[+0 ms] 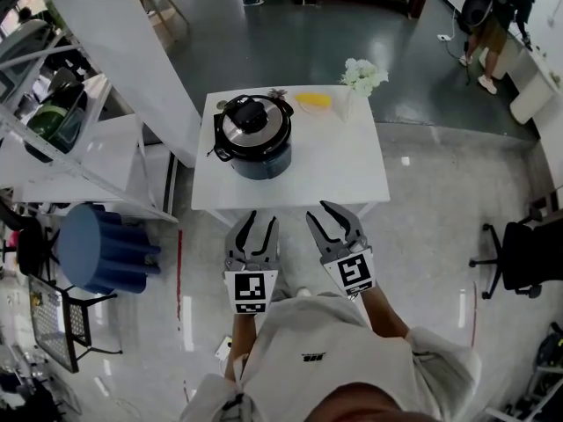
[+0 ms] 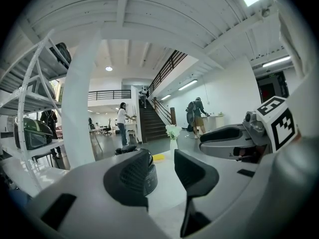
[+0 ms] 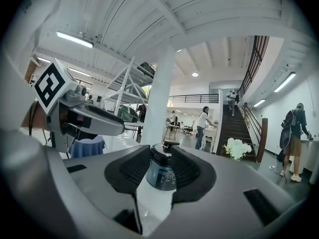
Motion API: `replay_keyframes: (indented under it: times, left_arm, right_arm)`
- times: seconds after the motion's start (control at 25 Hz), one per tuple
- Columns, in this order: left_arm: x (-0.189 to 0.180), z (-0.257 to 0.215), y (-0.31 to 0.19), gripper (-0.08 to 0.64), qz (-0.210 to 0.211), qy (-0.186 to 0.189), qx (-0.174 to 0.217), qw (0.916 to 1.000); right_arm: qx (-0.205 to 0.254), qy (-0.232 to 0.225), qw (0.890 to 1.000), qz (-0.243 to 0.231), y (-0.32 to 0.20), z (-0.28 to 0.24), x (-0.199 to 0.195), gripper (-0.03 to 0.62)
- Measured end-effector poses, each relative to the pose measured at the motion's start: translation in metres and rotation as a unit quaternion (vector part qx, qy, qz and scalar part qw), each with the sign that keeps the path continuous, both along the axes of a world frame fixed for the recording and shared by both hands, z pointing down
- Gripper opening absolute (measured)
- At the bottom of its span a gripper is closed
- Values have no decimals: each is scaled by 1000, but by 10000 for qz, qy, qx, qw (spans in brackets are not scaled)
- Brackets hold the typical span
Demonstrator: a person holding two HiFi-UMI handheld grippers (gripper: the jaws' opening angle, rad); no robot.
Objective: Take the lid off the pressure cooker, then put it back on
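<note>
The pressure cooker stands on the white table, left of centre, with its steel lid and black handle on. Both grippers hover side by side just off the table's front edge, pointing at it and short of the cooker. My left gripper has a gap between its jaws with nothing in it. My right gripper is open and empty too. In the right gripper view the cooker shows far off through the jaw gap. In the left gripper view the left jaw partly hides it.
A yellow object and a vase of white flowers sit at the table's far edge. White shelving and a blue stool stand to the left, an office chair to the right. People are in the background.
</note>
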State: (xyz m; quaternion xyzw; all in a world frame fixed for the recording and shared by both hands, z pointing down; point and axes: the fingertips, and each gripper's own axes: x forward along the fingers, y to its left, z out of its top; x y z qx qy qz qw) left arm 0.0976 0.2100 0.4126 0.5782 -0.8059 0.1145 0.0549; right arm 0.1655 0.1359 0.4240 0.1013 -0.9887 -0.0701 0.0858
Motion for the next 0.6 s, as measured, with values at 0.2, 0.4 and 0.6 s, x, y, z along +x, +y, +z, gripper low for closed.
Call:
replay_keyframes:
  times: [0.2, 0.4, 0.6]
  left_arm:
    - [-28, 0, -18, 172, 88, -29, -3, 10000]
    - [-66, 0, -34, 172, 168, -64, -38, 9998]
    - [-109, -3, -49, 172, 209, -85, -60, 9997]
  right_arm:
    - [-69, 56, 9999, 96, -17, -2, -26, 127]
    - [-3, 31, 9999, 139, -35, -2, -63, 127]
    - [36, 4, 9998, 185, -50, -6, -104, 128]
